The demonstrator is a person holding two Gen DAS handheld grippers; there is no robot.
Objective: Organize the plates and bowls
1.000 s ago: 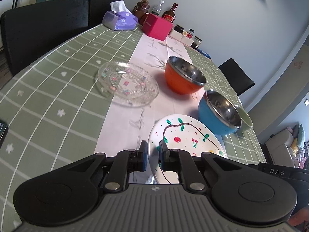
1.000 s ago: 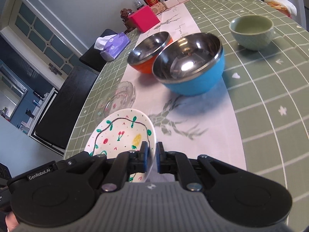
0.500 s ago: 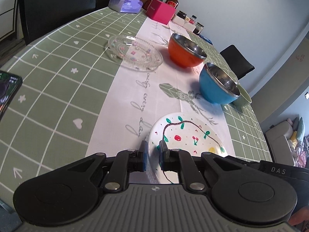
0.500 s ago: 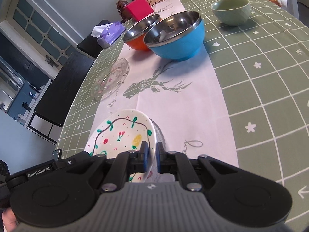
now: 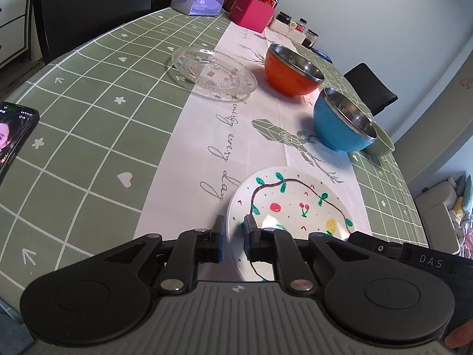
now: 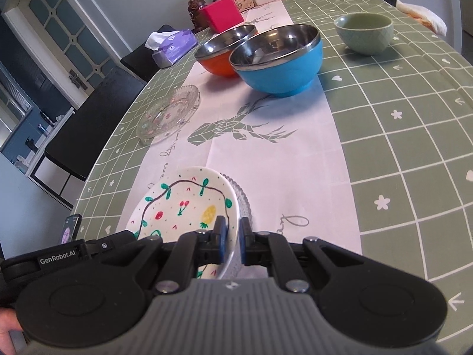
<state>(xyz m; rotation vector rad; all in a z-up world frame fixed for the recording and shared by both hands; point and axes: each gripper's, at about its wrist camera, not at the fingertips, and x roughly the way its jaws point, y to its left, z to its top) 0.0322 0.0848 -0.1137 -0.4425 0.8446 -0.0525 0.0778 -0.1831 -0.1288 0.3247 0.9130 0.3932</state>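
A white plate painted with fruit and vines (image 5: 295,207) (image 6: 189,204) lies near the table's front edge, on top of a clear glass plate whose rim (image 6: 244,204) shows under it. My left gripper (image 5: 233,233) grips the painted plate's left rim. My right gripper (image 6: 233,236) grips the right rim of the painted plate and the glass plate under it. Another glass plate (image 5: 212,71) (image 6: 170,112), an orange bowl (image 5: 292,71) (image 6: 221,56), a blue bowl (image 5: 343,121) (image 6: 278,59) and a small green bowl (image 5: 381,145) (image 6: 363,31) stand farther back.
A phone (image 5: 11,133) lies at the left table edge. A pink box (image 5: 251,11), a tissue pack (image 5: 196,0), bottles and jars stand at the far end. Black chairs (image 5: 88,6) line the left side.
Both grippers have carried the painted plate back toward the near end of the table and lower, close to the cloth; the bowls now lie farther away.
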